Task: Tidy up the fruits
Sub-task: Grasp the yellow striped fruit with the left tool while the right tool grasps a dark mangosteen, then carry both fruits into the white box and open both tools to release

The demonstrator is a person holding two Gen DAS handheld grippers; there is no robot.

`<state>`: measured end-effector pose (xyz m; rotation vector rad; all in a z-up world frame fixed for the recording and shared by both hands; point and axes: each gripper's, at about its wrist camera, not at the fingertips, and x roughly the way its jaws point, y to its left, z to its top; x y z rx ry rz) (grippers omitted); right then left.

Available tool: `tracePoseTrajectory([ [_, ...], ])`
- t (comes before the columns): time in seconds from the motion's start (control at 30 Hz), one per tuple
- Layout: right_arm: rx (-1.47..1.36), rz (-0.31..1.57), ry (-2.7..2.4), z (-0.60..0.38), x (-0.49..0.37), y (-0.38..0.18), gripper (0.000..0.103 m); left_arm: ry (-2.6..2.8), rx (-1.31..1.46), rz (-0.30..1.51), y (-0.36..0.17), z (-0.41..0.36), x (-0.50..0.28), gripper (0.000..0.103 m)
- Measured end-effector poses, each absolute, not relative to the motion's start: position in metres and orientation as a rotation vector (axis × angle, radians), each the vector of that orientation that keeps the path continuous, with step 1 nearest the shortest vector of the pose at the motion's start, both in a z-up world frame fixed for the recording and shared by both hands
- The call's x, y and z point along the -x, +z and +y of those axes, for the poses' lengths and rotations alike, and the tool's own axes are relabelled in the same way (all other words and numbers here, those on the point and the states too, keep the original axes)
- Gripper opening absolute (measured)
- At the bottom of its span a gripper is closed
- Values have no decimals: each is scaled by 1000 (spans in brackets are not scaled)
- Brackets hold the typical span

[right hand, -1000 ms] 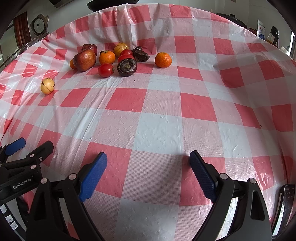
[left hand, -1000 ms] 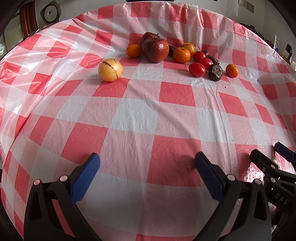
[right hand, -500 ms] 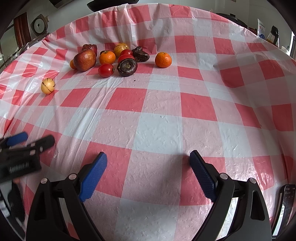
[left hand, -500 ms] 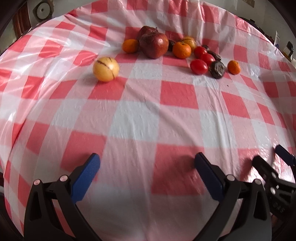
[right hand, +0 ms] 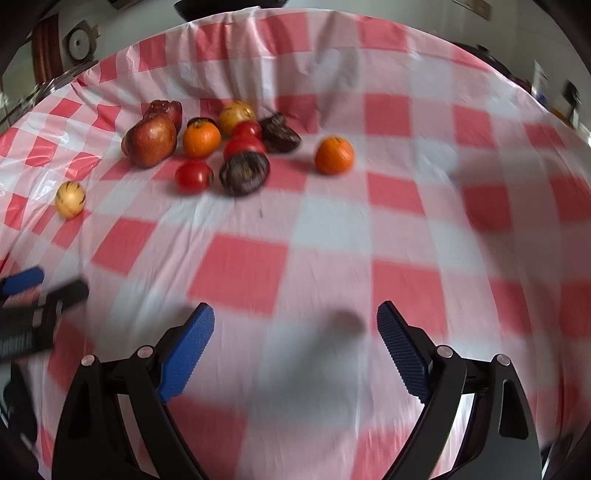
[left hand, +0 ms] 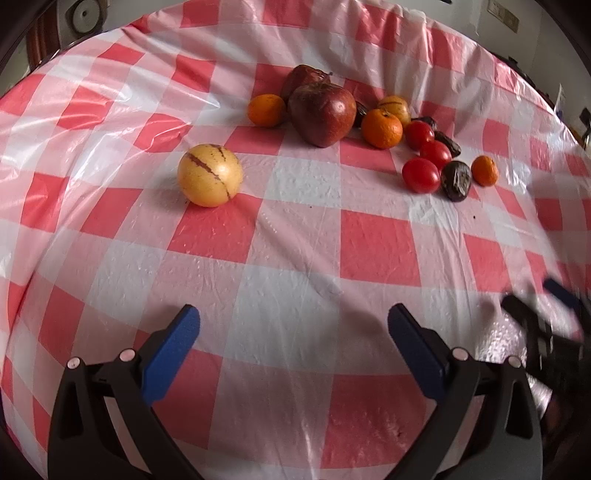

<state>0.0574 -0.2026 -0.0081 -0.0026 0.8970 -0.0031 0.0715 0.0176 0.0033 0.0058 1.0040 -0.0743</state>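
Observation:
Fruits lie grouped at the far side of a red-and-white checked tablecloth (left hand: 376, 247). A yellow striped melon (left hand: 209, 174) sits alone to the left; it also shows in the right wrist view (right hand: 70, 198). Behind are a large red apple (left hand: 321, 112), oranges (left hand: 381, 128), red tomatoes (left hand: 421, 174) and a dark wrinkled fruit (left hand: 457, 180). One orange (right hand: 334, 155) lies apart on the right of the group. My left gripper (left hand: 293, 350) is open and empty over the near cloth. My right gripper (right hand: 295, 350) is open and empty, also short of the fruit.
The cloth drapes over the table edges on all sides. A round clock-like object (left hand: 85, 14) and dark furniture stand beyond the far left edge. Each gripper shows at the other view's side edge, the right gripper (left hand: 546, 332) blurred.
Both grippers have moved forward toward the fruit, which now looks larger and nearer. The right wrist view is blurred by motion. Both stay open and the fruits have not moved.

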Motion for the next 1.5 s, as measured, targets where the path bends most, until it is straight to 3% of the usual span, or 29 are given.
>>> tracePoseTrajectory([
  [0.23, -7, 910, 80, -191, -118, -9, 70, -106, -58, 1002, 1, 20, -70, 102],
  [0.47, -7, 898, 119, -184, -160, -4, 58, -82, 241, 916, 9, 80, -53, 102],
  [0.53, -4, 892, 125, -182, -164, -3, 43, -61, 293, 901, 11, 94, -53, 101],
  [0.87, -183, 836, 151, -210, -140, 3, 42, -11, 195, 925, 11, 96, -95, 89],
  [1.0, -278, 818, 155, -228, -131, 2, 42, -33, 157, 928, 12, 88, -133, 79],
  [1.07, -311, 818, 164, -230, -131, 0, 42, -36, 96, 926, 11, 79, -149, 64],
  [1.1, -324, 818, 168, -232, -130, -1, 42, -31, 65, 919, 11, 75, -152, 49],
  [1.5, -407, 826, 194, -241, -133, -7, 42, -28, 84, 865, 14, 75, -122, 46],
])
